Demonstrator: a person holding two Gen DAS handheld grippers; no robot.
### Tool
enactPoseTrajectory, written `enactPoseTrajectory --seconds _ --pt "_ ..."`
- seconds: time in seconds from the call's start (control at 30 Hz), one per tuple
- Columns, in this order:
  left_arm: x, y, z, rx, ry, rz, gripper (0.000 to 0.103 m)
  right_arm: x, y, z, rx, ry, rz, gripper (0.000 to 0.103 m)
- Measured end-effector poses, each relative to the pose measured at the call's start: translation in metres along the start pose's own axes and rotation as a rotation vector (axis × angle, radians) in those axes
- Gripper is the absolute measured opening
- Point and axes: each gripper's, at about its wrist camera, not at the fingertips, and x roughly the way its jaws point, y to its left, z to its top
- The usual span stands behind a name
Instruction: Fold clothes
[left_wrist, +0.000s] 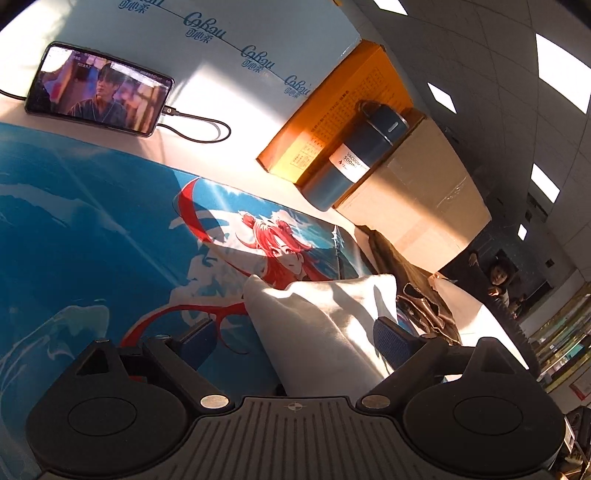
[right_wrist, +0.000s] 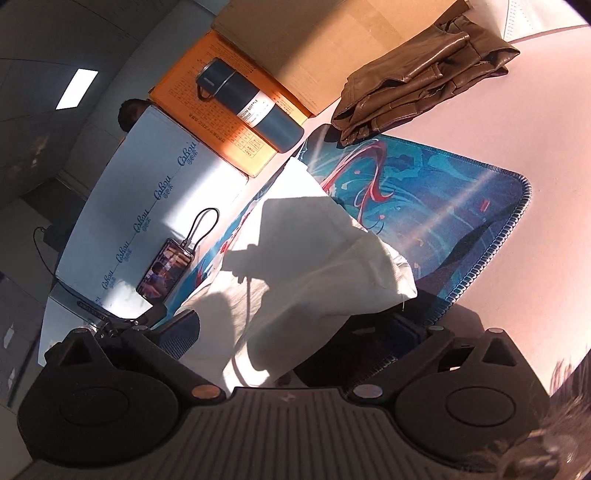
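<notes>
Both grippers stand with their fingers spread apart, gripping nothing. Between the left gripper's (left_wrist: 295, 338) blue pads lies a white garment (left_wrist: 325, 325), loosely folded and rumpled, on a blue anime-print desk mat (left_wrist: 92, 229). The right gripper (right_wrist: 299, 328) frames the same white garment (right_wrist: 314, 258) from the other side; one corner of the cloth hangs over its right finger, though contact cannot be told. Beyond the mat's (right_wrist: 461, 221) far edge sits a folded brown leather garment (right_wrist: 417, 74) on the pale table (right_wrist: 535, 129). A dark blue vacuum bottle (left_wrist: 356, 155) lies across an orange box (left_wrist: 332, 110), beside a cardboard box (left_wrist: 424, 206). A smartphone (left_wrist: 98, 90) playing video leans against a white printed carton (left_wrist: 221, 48), with a cable (left_wrist: 199, 127) plugged in.
</notes>
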Motion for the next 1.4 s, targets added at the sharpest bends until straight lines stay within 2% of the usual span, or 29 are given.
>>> enactPoseTrajectory --seconds 0.1,0.23,0.27,0.3,0.33,0.37,0.4,0.43,0.47,0.57,0.7,0.8,0.93,1.13,1.4 --pt "0.018 -0.009 0.007 0.012 0.019 0.031 0.095 0.007 0.007 -0.005 -0.057 -0.021 -0.023 0.103" --pt "0.044 -0.031 0.003 0.119 0.022 0.044 0.096 0.015 0.018 -0.016 -0.15 -0.056 -0.085 0.102" --pt "0.048 -0.037 0.0 0.159 0.015 0.062 0.095 0.016 0.021 -0.019 -0.173 -0.065 -0.1 0.099" --pt "0.051 -0.042 -0.003 0.191 0.008 0.077 0.094 0.018 0.024 -0.021 -0.197 -0.074 -0.116 0.091" --pt "0.053 -0.045 -0.005 0.223 0.004 0.089 0.083 0.02 0.027 -0.024 -0.22 -0.083 -0.131 0.085" --pt "0.054 -0.047 -0.007 0.246 0.009 0.087 0.06 0.022 0.03 -0.027 -0.243 -0.092 -0.147 0.072" --pt "0.055 -0.045 -0.007 0.252 0.014 0.083 0.048 0.024 0.033 -0.029 -0.267 -0.1 -0.162 0.058" --pt "0.054 -0.044 -0.008 0.251 0.018 0.073 0.036 0.026 0.036 -0.032 -0.29 -0.109 -0.178 0.053" --pt "0.053 -0.043 -0.008 0.252 0.019 0.062 0.028 0.027 0.038 -0.035 -0.313 -0.118 -0.193 0.045" --pt "0.042 -0.05 -0.011 0.289 -0.006 0.051 0.022 0.025 0.037 -0.031 -0.299 -0.144 -0.174 0.021" --pt "0.011 -0.058 -0.009 0.322 -0.071 0.036 0.021 0.016 0.046 -0.024 -0.307 -0.182 -0.074 0.018" --pt "-0.022 -0.052 -0.009 0.32 -0.147 0.07 0.02 0.019 0.068 -0.022 -0.369 -0.179 0.012 0.018" --pt "-0.076 -0.037 -0.011 0.29 -0.257 0.132 0.02 0.032 0.104 -0.024 -0.458 -0.129 0.157 0.018" --pt "-0.181 -0.008 -0.025 0.236 -0.478 0.302 0.02 0.066 0.169 -0.037 -0.565 -0.008 0.389 0.018" --pt "-0.313 0.019 -0.062 0.125 -0.779 0.59 0.02 0.117 0.279 -0.085 -0.774 0.202 0.735 0.018"
